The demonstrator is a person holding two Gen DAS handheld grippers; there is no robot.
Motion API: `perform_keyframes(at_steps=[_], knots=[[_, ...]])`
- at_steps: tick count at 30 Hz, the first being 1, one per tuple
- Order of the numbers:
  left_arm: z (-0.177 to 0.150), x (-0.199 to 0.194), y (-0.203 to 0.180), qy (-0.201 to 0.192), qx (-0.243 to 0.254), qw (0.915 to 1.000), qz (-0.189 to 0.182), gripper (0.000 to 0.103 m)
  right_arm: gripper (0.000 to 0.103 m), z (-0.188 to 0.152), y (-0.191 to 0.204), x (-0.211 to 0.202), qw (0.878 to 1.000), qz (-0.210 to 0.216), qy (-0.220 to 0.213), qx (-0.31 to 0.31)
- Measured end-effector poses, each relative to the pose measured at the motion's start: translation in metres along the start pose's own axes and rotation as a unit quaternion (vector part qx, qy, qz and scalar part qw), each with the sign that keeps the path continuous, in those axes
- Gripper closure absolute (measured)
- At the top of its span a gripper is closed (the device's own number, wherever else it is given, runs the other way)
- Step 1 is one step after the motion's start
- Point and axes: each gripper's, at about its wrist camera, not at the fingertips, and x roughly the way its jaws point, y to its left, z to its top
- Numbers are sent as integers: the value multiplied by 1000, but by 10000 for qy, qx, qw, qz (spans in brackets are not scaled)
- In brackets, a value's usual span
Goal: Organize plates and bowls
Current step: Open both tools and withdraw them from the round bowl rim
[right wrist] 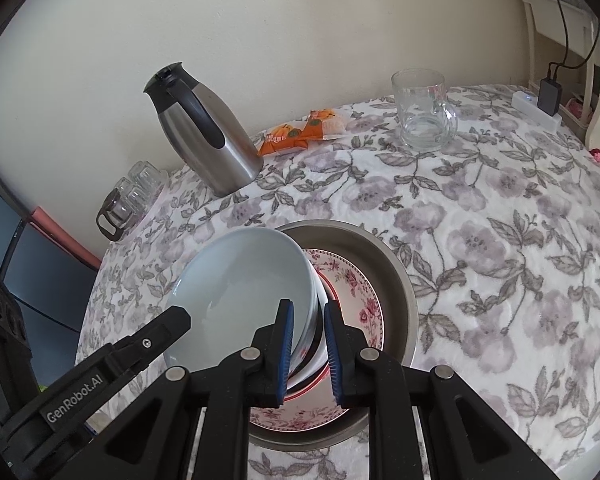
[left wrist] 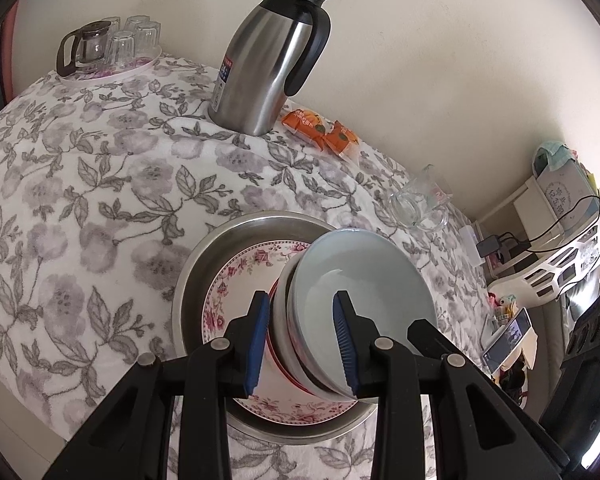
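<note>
Our left gripper (left wrist: 302,344) and right gripper (right wrist: 308,354) both have jaws clamped on opposite rims of the bowls (left wrist: 364,280). The tilted stack sits on a floral plate (left wrist: 236,280) inside a steel basin (left wrist: 204,248) near the bench's front edge; a flask (left wrist: 268,60) stands towards the back edge.

Left hand-held gripper (left wrist: 302,336) and right hand-held gripper (right wrist: 309,350), each with blue-padded fingers partly apart.

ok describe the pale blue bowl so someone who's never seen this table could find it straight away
Start at the floral tablecloth and find the big steel basin near its front edge, holding a rose-patterned plate. The pale blue bowl is the topmost of the bowls stacked on that plate, gripped from both sides by the jaws. It alone is plain, unpatterned blue.
</note>
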Motion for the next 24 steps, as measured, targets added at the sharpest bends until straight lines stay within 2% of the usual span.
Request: perform_keyframes(at_steps=[3, 4, 5, 6, 8, 9, 11, 15, 19, 20, 22, 24], knots=[[1, -3, -1, -23, 38, 10000, 79, 67, 79, -1, 0, 0, 10000, -50, 19, -31], [0, -4, -2, -43, 52, 9999, 120, 63, 68, -1, -1, 0, 10000, -73, 22, -31], [0, -5, -2, -64, 57, 9999, 151, 53, 61, -1, -2, -1, 9999, -103, 17, -30], [0, -6, -2, -79, 61, 9998, 169, 50, 49, -1, -3, -2, 9999, -142, -7, -21], [1, -8, -2, -106, 55, 9998, 175, 49, 45, 0, -5, -6, 9998, -183, -74, -29], [1, -9, -2, -140, 55, 9997, 173, 46, 43, 0, -5, -8, 9998, -182, -98, -47], [2, -14, -3, -215, 63, 9995, 234, 39, 33, 0, -6, -11, 9997, -195, -147, -65], [3, -18, -3, -320, 128, 9980, 525, 29, 22, -1, -11, -14, 9994, -258, -206, -71], [1, -20, 2, -387, 114, 9964, 739, 27, 15, -4, -16, -14, 9993, -295, -194, -75], [1, -20, 3, -392, 114, 9963, 759, 25, 12, -4, -17, -15, 9993, -296, -206, -75], [0, -21, 5, -439, 127, 9955, 829, 16, 8, -6, -19, -17, 9992, -292, -245, -87], [-1, -23, 6, -520, 168, 9941, 936, 13, 6, -8, -21, -19, 9992, -287, -265, -102]])
